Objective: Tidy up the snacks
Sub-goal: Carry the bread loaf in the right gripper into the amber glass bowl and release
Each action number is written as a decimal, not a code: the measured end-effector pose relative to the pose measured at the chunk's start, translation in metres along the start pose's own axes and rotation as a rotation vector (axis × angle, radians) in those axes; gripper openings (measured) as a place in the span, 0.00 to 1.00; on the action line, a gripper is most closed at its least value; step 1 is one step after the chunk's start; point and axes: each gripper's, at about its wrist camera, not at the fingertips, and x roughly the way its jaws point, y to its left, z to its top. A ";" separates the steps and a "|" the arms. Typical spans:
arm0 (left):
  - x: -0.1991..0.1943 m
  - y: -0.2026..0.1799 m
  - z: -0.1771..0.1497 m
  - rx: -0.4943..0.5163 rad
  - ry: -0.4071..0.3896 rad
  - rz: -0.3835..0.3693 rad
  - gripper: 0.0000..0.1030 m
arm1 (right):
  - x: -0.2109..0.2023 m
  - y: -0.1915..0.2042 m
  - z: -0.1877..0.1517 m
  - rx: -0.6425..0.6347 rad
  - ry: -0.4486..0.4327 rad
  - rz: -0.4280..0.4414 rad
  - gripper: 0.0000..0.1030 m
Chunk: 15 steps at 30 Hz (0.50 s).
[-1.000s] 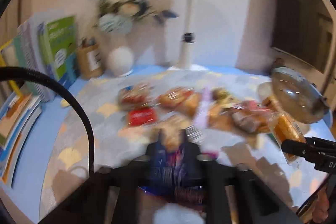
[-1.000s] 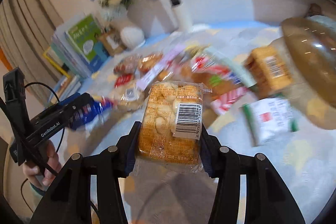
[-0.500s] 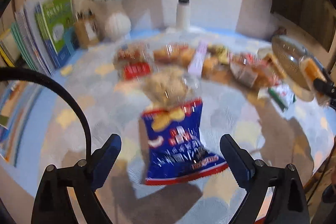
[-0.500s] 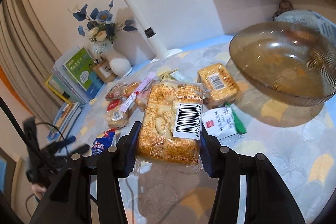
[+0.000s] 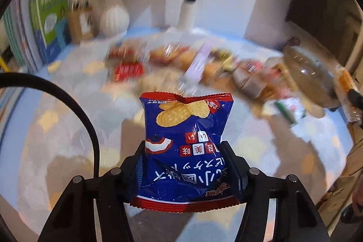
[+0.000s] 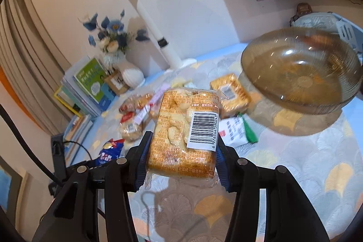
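Left tongs [image 5: 185, 165] are gripping a blue cracker bag [image 5: 185, 146] from both sides, holding it above the desk [image 5: 68, 140]. Right tongs [image 6: 181, 151] are clamping an orange biscuit packet [image 6: 183, 133], barcode up, off the desk, near the amber glass bowl [image 6: 299, 69]. Other snacks [image 6: 136, 115] are lying beyond.

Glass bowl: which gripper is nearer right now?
Right. The right gripper, shut on the orange biscuit pack, sits just short of the glass bowl. The left gripper, holding the blue cracker bag, is farther off.
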 end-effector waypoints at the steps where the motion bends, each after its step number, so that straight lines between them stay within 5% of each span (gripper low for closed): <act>1: -0.008 -0.008 0.007 0.017 -0.024 -0.008 0.58 | -0.009 -0.004 0.004 0.003 -0.026 -0.013 0.48; 7: -0.019 -0.082 0.066 0.151 -0.105 -0.162 0.58 | -0.042 -0.032 0.026 0.029 -0.128 -0.203 0.48; 15: 0.039 -0.221 0.138 0.338 -0.057 -0.345 0.58 | -0.028 -0.086 0.054 0.071 -0.051 -0.411 0.48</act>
